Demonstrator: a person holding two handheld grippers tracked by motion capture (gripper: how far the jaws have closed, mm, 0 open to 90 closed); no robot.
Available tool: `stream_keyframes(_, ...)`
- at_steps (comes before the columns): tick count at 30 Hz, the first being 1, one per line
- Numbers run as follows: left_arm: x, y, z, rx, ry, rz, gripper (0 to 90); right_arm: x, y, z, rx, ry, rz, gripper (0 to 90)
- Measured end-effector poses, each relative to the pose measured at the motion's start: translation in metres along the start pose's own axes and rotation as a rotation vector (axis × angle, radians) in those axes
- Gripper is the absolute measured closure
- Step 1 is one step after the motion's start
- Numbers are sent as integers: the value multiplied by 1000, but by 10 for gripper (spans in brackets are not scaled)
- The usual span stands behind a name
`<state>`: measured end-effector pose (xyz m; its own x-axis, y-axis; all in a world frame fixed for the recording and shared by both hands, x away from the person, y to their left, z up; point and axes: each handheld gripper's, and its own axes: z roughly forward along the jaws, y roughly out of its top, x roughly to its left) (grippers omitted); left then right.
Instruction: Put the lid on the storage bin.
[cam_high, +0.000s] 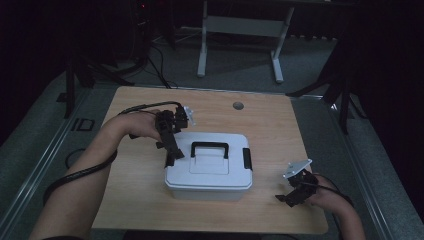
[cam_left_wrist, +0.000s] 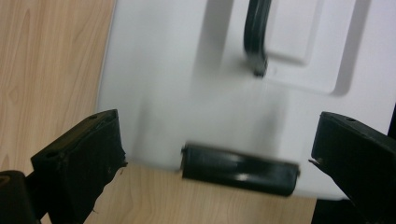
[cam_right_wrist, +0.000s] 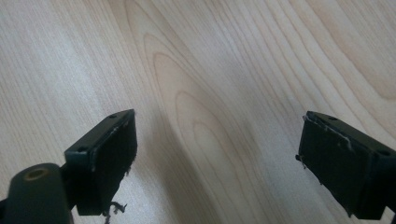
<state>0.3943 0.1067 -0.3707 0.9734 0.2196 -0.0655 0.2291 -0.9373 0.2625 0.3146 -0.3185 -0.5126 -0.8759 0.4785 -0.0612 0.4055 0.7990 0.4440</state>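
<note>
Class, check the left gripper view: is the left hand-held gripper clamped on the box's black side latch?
No: the left hand-held gripper stands open, its pads apart on either side of the black latch of the white box, touching neither end.

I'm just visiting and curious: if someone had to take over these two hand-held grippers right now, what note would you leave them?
Left gripper: open, holding nothing, over the box's left end, its jaws either side of the left latch.
Right gripper: open, empty, over bare table at the right front, apart from the box.
Box: white, lid on, mid-table, black handle lying flat on top, right latch on its far end.
Done: nothing lifted or opened that I can tell.
Left: probably work both latches, then the lid. Whether the latches are locked I cannot tell.
</note>
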Motion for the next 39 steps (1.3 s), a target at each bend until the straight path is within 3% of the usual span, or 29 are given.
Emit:
stream_keyframes(12,1,-42,-7,-47,8,-71,14,-1,0,0,1,0,9,114)
stream_keyframes(14,-1,-56,-7,-26,16,-80,14,-1,0,2,5,3,12,114)
stream_keyframes(16,-1,-60,-7,-25,13,-88,15,-1,-1,2,5,4,12,114)
stream_keyframes(18,-3,-75,-7,-46,10,-101,15,-1,-1,3,4,2,12,114)
stream_keyframes(22,-4,-88,-7,-46,22,-119,15,-1,0,3,10,0,9,114)
stream_keyframes(24,-8,-103,-4,-47,27,-133,15,-1,1,3,8,-1,9,114)
stream_keyframes(28,-11,-120,-1,-62,14,-150,15,-1,1,3,6,1,9,114)
stream_keyframes(35,-13,-137,10,-79,9,-176,15,0,1,4,7,1,10,114)
stream_keyframes(39,-16,-142,17,-102,-2,-166,15,0,1,4,4,3,14,114)
